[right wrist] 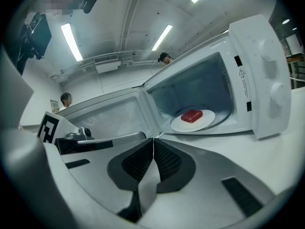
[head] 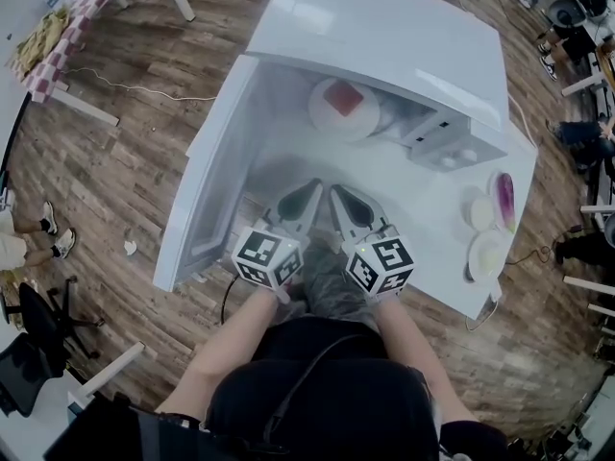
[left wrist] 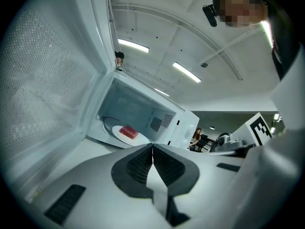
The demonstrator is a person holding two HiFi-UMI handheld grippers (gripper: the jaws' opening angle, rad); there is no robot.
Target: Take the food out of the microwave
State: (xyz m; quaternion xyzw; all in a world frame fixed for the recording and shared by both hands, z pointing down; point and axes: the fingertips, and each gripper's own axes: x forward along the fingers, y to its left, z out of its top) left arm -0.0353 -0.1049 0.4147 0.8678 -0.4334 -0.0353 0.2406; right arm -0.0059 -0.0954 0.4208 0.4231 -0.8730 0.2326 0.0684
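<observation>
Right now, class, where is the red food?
Head view: the red food lies on the white plate inside the open microwave, upper centre, with the swung-out door to its left.

Warning-triangle sticker point(right wrist: 241, 75) on microwave point(right wrist: 267, 56); print unreadable.

Just left of the fingertips of the right gripper point(right wrist: 153, 140), the left gripper point(head: 315, 188) is covering the lower edge of the open microwave door point(right wrist: 109, 113). Well right of both grippers' fingers, dishes point(head: 480, 214) are holding something purple, too small to identify.
</observation>
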